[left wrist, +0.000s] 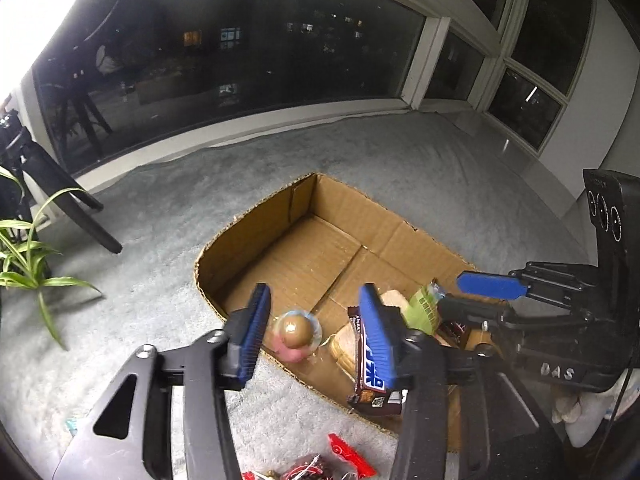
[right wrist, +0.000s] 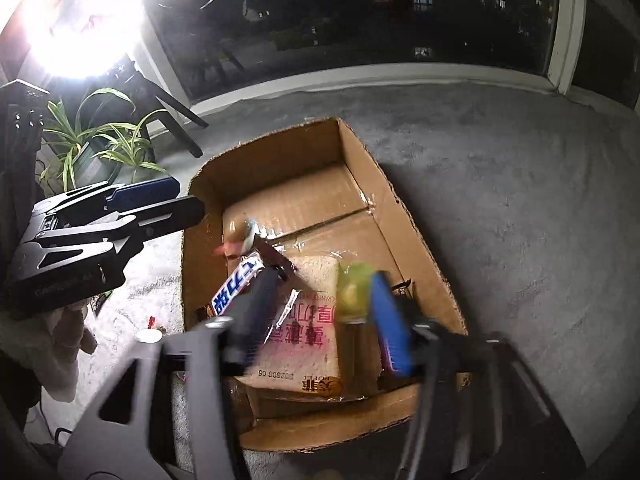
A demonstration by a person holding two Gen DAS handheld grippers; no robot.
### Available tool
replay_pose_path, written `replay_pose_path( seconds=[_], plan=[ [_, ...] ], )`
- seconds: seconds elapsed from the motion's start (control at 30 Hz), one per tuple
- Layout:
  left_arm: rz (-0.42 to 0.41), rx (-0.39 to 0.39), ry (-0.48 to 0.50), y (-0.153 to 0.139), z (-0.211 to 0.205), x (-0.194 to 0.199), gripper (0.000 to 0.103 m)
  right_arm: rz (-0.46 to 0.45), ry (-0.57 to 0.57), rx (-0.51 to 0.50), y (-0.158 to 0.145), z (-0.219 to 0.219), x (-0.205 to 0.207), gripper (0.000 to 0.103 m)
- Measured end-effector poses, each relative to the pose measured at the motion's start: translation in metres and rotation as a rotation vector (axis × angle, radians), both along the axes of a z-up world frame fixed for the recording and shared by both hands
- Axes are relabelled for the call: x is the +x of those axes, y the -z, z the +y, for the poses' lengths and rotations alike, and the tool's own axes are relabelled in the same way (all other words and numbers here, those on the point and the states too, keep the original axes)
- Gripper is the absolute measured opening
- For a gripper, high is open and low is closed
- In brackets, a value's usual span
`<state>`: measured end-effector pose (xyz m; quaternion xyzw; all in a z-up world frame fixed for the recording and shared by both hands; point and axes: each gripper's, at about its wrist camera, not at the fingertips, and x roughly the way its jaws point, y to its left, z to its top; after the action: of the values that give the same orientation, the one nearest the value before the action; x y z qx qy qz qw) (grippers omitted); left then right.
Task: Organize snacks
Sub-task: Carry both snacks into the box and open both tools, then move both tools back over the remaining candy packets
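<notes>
Two pairs of tongs hang over an open cardboard box [left wrist: 304, 236] on grey carpet, and both stand apart with nothing pressed between their pads. From the left wrist view, the left tongs [left wrist: 316, 332] straddle the box's near rim: a round chocolate ball in clear wrap [left wrist: 296, 332] shows in the gap below them, apart from both pads, and a blue-and-white candy bar [left wrist: 372, 376] lies just beside the right pad, its long axis running toward the tongs. More snacks in red wrappers [left wrist: 348, 456] lie on the carpet below the tongs, outside the box, nearer this hand. The far half of the box floor is bare, with room to drop things. From the right wrist view, the right tongs [right wrist: 326, 324] are also spread; a blurred green packet [right wrist: 354, 292] sits in the gap near the right pad, seemingly free, above a bread bag [right wrist: 312, 312] lying flat inside the near end of the box, with cardboard walls close on both sides.
</notes>
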<state>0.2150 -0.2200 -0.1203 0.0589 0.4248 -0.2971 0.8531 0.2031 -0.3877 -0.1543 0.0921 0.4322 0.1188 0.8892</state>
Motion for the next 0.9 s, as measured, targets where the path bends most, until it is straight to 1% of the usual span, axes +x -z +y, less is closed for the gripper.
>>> replay_pose_path(
  seconds=[0.23,0.47,0.7,0.8,0.9],
  plan=[
    [-0.007,-0.003,-0.018,-0.005,0.011,-0.001,0.046,-0.016,-0.012,-0.011,-0.009,0.009,-0.004,0.064],
    [-0.018,-0.012,-0.049,-0.014,0.035,-0.006,0.046,-0.022,-0.040,-0.016,-0.014,0.022,-0.008,0.064],
    [-0.031,-0.028,-0.112,-0.023,0.081,-0.016,0.046,-0.056,-0.091,-0.012,-0.031,0.045,-0.013,0.064],
    [-0.040,-0.034,-0.158,-0.024,0.108,-0.024,0.046,-0.070,-0.126,-0.011,-0.038,0.062,-0.012,0.064],
    [-0.042,-0.023,-0.211,-0.021,0.140,-0.031,0.046,-0.077,-0.172,-0.012,-0.042,0.083,-0.010,0.064]
  ],
)
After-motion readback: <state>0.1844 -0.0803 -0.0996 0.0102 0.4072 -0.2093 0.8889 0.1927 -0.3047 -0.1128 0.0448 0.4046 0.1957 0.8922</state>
